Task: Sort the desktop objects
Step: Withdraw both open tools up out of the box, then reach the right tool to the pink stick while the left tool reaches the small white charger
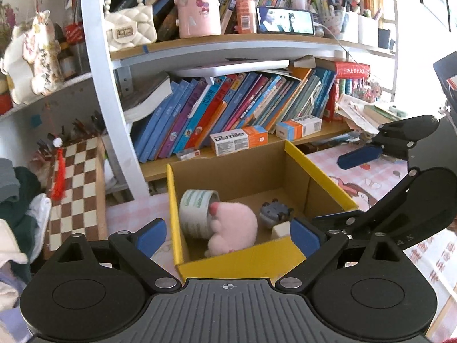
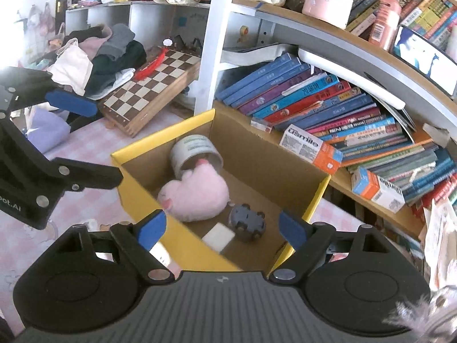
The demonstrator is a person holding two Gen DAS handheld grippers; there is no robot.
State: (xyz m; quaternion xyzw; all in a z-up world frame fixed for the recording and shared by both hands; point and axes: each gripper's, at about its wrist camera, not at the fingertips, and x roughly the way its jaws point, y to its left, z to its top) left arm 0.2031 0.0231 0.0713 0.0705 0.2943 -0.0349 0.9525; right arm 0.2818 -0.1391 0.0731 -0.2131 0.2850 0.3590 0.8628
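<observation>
**Both claws wide over a filled sorting box**

Nearest the lens in each wrist view is the gripper's own black body, its blue-padded fingers spread far apart. Largest in the scene, the bookshelf (image 1: 228, 48) fills the background, its lower shelf packed with leaning books (image 1: 228, 105). A chessboard (image 1: 75, 188) lies at the left of the shelf post, with a heap of clothes (image 2: 100, 54) beside it.

On the pink-patterned desk (image 2: 85, 145), in front of the bookshelf, stands the cardboard box (image 1: 297, 148) with yellow edges, open at the top. The left gripper (image 1: 228, 235) hangs over the box's near wall, its jaws wide and nothing between them. The right gripper (image 2: 221, 228) hangs over another corner of the same box, likewise wide and empty-handed; it also shows at the right edge of the left wrist view.

Inside the box, the pink plush toy (image 1: 232, 227) lies in the middle of the floor, leaning against a roll of clear tape (image 1: 195, 211) that stands on edge in the corner. Just beside the plush sits a small grey toy (image 1: 275, 213), and touching that, a white eraser (image 2: 218, 238) lies flat near the box wall.

Two toothpaste cartons (image 1: 238, 140) lie on the lower shelf behind the box.
</observation>
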